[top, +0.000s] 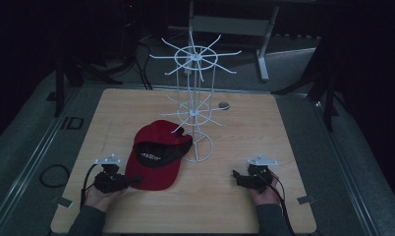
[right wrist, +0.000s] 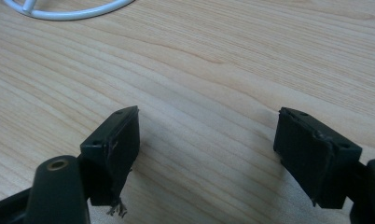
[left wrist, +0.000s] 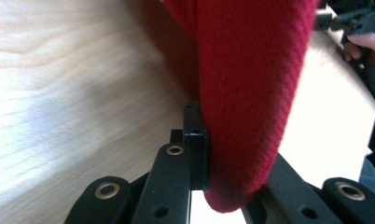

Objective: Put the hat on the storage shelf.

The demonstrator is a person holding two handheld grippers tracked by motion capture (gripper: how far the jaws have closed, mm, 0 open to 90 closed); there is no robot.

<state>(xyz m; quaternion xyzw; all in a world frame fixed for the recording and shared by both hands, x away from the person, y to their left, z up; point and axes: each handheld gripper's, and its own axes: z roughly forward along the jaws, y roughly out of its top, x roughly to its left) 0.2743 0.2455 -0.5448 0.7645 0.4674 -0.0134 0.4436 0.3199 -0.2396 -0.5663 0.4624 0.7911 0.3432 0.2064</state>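
L gripper had clamped the red cap at its brim.
Cap looked light & floppy, brim the stiff bit, so I'd hold there. R gripper wide open, empty, over bench.

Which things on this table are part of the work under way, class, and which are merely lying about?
In the work:
- red cap, brim gripped by the left tongs
- white wire rack, probably where the cap will hang
- right tongs, open over bare wood

Lying about:
- small dark round object behind the rack
- black cable loop beside the table
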